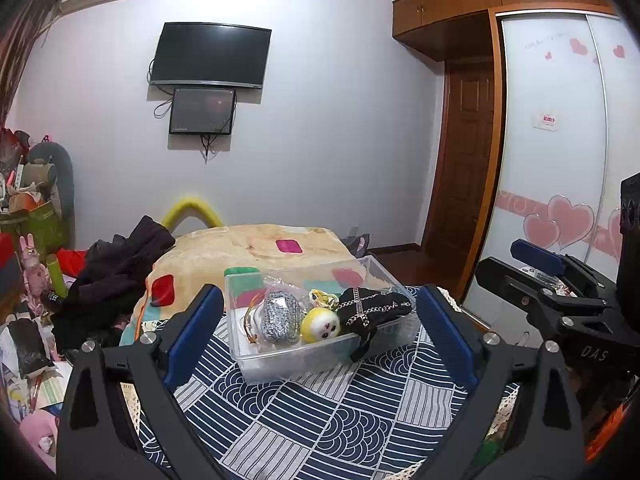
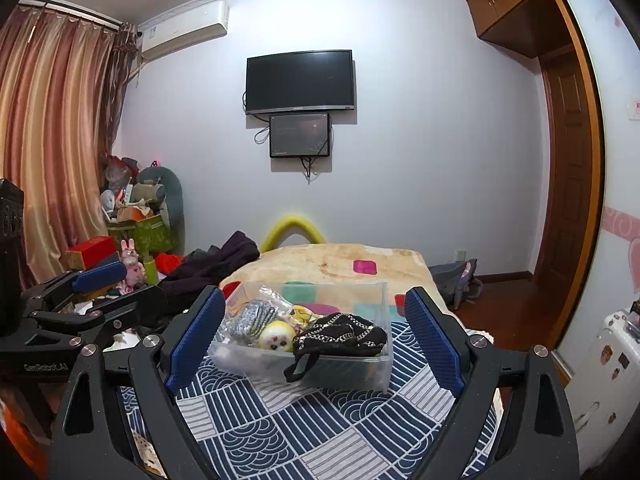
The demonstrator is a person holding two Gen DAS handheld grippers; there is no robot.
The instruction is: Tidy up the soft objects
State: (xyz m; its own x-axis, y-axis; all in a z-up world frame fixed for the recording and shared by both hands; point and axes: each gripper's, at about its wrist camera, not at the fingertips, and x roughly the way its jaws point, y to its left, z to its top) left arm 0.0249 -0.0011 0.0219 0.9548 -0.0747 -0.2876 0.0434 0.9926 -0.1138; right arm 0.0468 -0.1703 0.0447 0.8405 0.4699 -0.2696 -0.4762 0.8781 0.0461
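Note:
A clear plastic box (image 1: pixel 256 366) (image 2: pixel 348 376) stands on a blue and white patterned cloth (image 1: pixel 320 420) (image 2: pixel 304 428). In it lie a grey knitted piece in a plastic bag (image 1: pixel 278 314) (image 2: pixel 252 316), a yellow plush ball with a face (image 1: pixel 320 323) (image 2: pixel 276 336) and a black bag with a chain (image 1: pixel 372 308) (image 2: pixel 340 336) that hangs over the front rim. My left gripper (image 1: pixel 320 336) is open and empty, back from the box. My right gripper (image 2: pixel 316 336) is open and empty too. Each shows at the edge of the other's view.
A beige blanket (image 1: pixel 248 248) (image 2: pixel 332 260) lies behind the box. Dark clothes (image 1: pixel 116 268) (image 2: pixel 216 264) are piled at its left. Clutter and boxes (image 2: pixel 136 224) fill the left side. A wardrobe (image 1: pixel 560 160) and a door (image 2: pixel 568 168) are at the right.

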